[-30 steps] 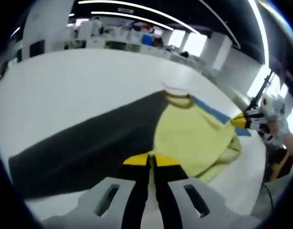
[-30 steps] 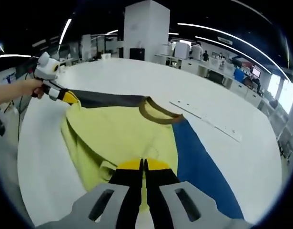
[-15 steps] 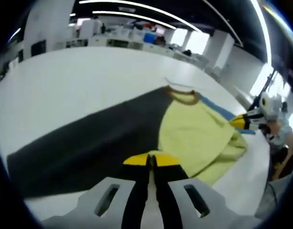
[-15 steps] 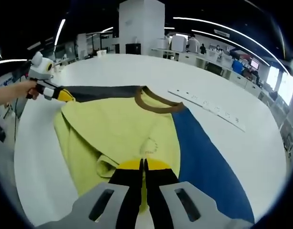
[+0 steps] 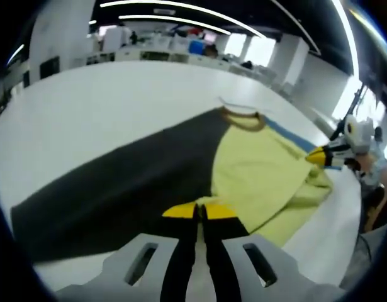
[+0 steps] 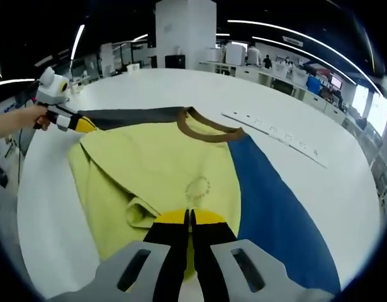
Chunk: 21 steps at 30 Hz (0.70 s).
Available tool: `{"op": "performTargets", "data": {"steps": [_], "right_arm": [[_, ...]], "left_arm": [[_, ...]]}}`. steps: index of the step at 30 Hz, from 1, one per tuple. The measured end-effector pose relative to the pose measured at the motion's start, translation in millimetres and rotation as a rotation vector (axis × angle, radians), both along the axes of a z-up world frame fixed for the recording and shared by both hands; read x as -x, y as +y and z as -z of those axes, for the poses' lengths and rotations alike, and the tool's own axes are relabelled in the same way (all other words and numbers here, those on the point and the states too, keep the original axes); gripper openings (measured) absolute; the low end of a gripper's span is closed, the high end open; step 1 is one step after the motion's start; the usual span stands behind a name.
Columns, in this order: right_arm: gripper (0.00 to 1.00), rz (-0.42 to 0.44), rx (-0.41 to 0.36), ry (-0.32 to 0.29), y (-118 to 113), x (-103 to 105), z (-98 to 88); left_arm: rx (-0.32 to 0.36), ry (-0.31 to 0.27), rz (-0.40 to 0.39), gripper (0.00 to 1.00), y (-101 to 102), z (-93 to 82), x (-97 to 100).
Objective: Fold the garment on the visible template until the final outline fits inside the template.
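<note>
Yellow shirt (image 6: 155,170) lies mid-frame in the right gripper view, brown collar (image 6: 209,129) toward the top, on a white table (image 6: 319,189). It sits across a two-tone template: dark panel (image 5: 117,182) fills the left and centre of the left gripper view, blue panel (image 6: 269,201) runs down the right of the right gripper view. Right gripper (image 6: 188,217): jaws closed together at lower centre, pinching the shirt's near edge. Left gripper (image 5: 198,211): jaws likewise shut on the shirt's edge where it meets the dark panel. Each gripper also appears in the other's view, at the far side edge, at a shirt corner. Progress, as a judgement: early to middle. One side looks turned in, with a bunched fold at lower left of the right gripper view, but the cloth is loose, not squared, and the shirt's left part overhangs onto bare table. More folds and a tidy-up are left. Template's full outline is hidden under the shirt and cut off at frame bottom; sleeves hard to make out.
</note>
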State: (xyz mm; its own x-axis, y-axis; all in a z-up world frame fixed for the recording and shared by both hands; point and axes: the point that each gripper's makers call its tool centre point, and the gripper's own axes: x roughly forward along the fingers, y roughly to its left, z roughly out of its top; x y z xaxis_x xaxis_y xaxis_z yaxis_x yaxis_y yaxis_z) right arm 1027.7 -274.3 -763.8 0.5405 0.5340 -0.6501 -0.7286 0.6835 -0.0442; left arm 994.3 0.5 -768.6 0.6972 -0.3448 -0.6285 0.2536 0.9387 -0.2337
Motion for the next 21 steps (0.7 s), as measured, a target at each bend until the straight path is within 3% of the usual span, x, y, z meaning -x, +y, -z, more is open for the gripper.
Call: {"op": "performTargets", "data": {"steps": [7,13,21], "right_arm": [[0.03,0.013,-0.019,-0.003,-0.7,-2.3,1.0],[0.09,0.044,-0.059,-0.01,-1.4,-3.1,-8.9],[0.25,0.037,-0.078,-0.001,1.1,2.5,-15.7]], "left_arm": [[-0.042,-0.015,0.025,0.02,0.5,-2.3,1.1],[-0.045,-0.025,0.023,0.07,1.1,-10.8,0.4],[-0.069,-0.06,0.047,0.19,-0.7,-26.6,1.0]]}}
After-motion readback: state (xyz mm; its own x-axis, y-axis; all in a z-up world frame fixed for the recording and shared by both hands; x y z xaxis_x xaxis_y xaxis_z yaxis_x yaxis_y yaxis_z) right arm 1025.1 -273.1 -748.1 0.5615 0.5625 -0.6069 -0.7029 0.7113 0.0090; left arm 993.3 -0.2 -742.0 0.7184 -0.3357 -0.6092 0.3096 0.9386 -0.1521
